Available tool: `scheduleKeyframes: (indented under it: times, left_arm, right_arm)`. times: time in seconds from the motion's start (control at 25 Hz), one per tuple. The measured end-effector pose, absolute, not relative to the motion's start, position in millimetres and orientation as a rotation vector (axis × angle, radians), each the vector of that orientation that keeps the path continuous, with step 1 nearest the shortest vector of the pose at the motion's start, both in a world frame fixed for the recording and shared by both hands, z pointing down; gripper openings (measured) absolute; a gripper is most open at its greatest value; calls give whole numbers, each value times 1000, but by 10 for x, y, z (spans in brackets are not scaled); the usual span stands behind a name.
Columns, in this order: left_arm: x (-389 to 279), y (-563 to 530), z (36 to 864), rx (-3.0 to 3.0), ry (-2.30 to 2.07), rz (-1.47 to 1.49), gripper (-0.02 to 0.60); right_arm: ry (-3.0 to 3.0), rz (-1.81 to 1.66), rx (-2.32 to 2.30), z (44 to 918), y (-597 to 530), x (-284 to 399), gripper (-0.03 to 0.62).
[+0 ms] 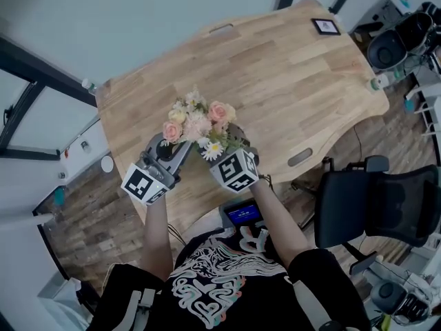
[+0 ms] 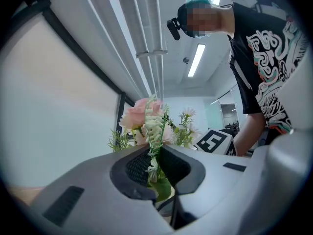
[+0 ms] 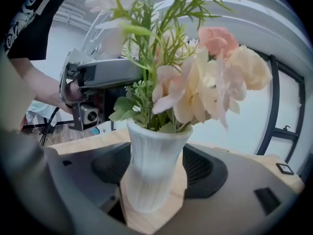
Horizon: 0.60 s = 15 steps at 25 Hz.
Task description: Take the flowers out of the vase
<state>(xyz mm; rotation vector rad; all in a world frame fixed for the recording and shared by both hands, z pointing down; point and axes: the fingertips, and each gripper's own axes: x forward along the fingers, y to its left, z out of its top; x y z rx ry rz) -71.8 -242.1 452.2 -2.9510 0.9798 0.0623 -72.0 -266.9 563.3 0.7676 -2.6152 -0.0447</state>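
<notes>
Table [image 1: 289,81] carried the white vase [image 3: 155,151] near its front edge. Ribbed, probably light and tippy, it sat clamped low on its body between the fingers [image 3: 205,173] of the right gripper [image 3: 156,175]. The flowers [image 3: 195,82] looked soft, light and easily crushed, best taken low on the stems, where the left gripper [image 2: 154,166] had its fingers [image 2: 137,168] pinched almost together on them.

The person wears a black short-sleeved T-shirt [image 1: 227,281] with a white swirl print. The left gripper [image 2: 157,168] and right gripper [image 3: 155,175] are grey, each with a black-and-white marker cube [image 1: 146,183].
</notes>
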Motion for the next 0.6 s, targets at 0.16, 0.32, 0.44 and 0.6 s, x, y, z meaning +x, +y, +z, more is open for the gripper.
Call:
scheduleKeyframes:
  times: [0.16,0.32,0.44,0.6]
  left_arm:
    - [-770,-2436,4409,-2939,1001,115,44]
    - [-791,-2429,4293,-2916,1000,114,44]
    - [-786,-2416,4242,-2905,1001,96,44]
    - [-797,-2385,4202,-2896,1013,84,44]
  right_arm:
    - [-2609,-47,768,5634,-2671,-731,340]
    - [-2603,-39,777,5644,-2668,-726,339]
    - [-2593,-31,777,5660,-2657,-716,339]
    - [-2585,-25,770,5670,-2647,-714,333]
